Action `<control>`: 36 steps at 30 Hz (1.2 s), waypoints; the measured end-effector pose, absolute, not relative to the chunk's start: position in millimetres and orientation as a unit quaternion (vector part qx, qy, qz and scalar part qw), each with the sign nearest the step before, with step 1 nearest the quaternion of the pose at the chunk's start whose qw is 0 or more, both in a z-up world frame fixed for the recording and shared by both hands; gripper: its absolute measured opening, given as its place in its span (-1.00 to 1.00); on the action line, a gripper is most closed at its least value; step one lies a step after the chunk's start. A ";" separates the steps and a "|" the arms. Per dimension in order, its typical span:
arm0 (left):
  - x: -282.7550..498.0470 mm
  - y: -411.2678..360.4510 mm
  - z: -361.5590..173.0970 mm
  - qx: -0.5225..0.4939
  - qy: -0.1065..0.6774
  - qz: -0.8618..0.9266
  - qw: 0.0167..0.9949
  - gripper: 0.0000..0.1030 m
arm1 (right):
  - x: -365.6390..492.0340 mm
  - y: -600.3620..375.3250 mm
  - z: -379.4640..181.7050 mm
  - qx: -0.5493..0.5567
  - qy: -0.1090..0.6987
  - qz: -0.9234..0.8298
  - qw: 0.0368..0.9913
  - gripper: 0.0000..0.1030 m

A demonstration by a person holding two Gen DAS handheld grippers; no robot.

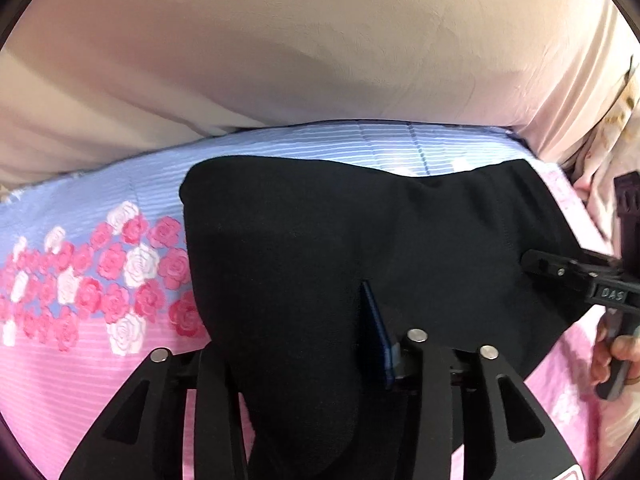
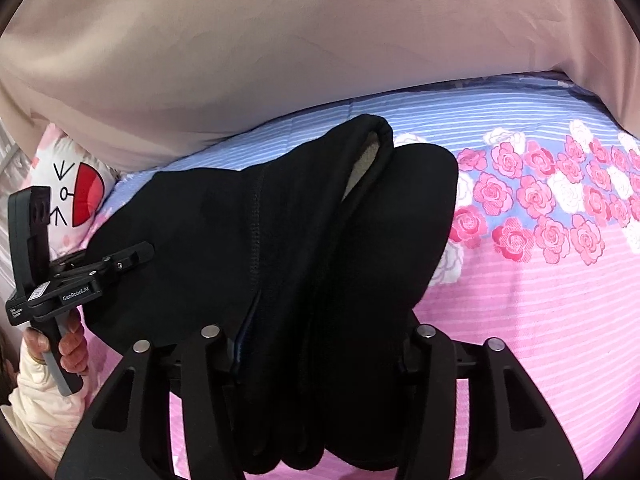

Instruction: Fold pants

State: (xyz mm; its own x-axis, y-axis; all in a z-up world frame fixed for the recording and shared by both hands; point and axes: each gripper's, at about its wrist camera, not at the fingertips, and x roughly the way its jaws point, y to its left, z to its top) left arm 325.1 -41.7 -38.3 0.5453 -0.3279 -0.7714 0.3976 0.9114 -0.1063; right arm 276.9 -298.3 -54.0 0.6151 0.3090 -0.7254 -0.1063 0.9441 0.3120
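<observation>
The black pants (image 1: 320, 220) lie folded in a thick bundle on the flowered bed sheet (image 1: 100, 380). My left gripper (image 1: 292, 328) straddles the near edge of the bundle, its blue pad (image 1: 378, 332) standing free of the cloth, so the jaws are open. In the right wrist view the pants (image 2: 280, 208) show stacked layers with the waistband at the far end. My right gripper (image 2: 320, 344) is open around the near edge, and the cloth fills the gap. Each gripper shows in the other's view: the right gripper (image 1: 536, 260) at the right, the left gripper (image 2: 132, 258) at the left.
A large beige cover (image 1: 320, 40) bulges along the far side of the bed, close behind the pants. A cushion with a cartoon face (image 2: 76, 184) lies at the left. A person's hand (image 2: 72, 348) holds the left gripper's handle. Pink striped sheet (image 2: 540, 320) spreads to the right.
</observation>
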 end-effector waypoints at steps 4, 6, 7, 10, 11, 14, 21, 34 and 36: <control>322.2 -41.4 -38.2 0.051 0.429 -0.194 0.881 -0.01 | 273.6 -295.4 -54.1 0.093 0.423 0.101 0.896 0.32; 321.7 -37.8 -38.4 0.052 0.433 -0.182 0.881 0.25 | 268.7 -295.0 -52.7 0.079 0.422 0.094 0.898 0.44; 320.8 -35.4 -38.0 0.053 0.433 -0.174 0.883 0.34 | 266.0 -296.1 -51.1 0.075 0.422 0.091 0.899 0.45; 308.7 -22.8 -32.5 0.085 0.412 -0.117 0.900 0.81 | 250.8 -304.9 -46.3 0.064 0.419 0.077 0.902 0.56; 302.4 -17.1 -28.5 0.101 0.401 -0.096 0.906 0.84 | 246.4 -307.7 -43.9 0.061 0.417 0.073 0.904 0.58; 277.4 7.5 -10.6 0.166 0.367 0.004 0.915 0.84 | 221.8 -318.1 -28.5 0.038 0.407 0.033 0.912 0.58; 210.4 50.2 76.6 0.153 0.295 0.107 0.937 0.84 | 157.8 -289.7 44.8 -0.032 0.327 -0.040 0.944 0.04; 272.9 -17.4 -13.2 0.096 0.440 0.043 0.892 0.89 | 228.1 -275.5 -45.4 -0.008 0.409 -0.002 0.912 -0.44; 288.9 -17.6 -41.1 0.131 0.459 0.058 0.877 0.90 | 230.1 -290.6 -38.7 0.045 0.426 0.022 0.903 -0.41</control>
State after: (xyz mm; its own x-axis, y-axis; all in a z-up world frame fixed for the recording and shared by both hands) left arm 288.9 -17.6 -41.1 0.5712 0.2213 -0.7904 0.0186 0.9592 0.2820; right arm 230.1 -290.6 -38.7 0.6363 0.0775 -0.7676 -0.0005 0.9950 0.1000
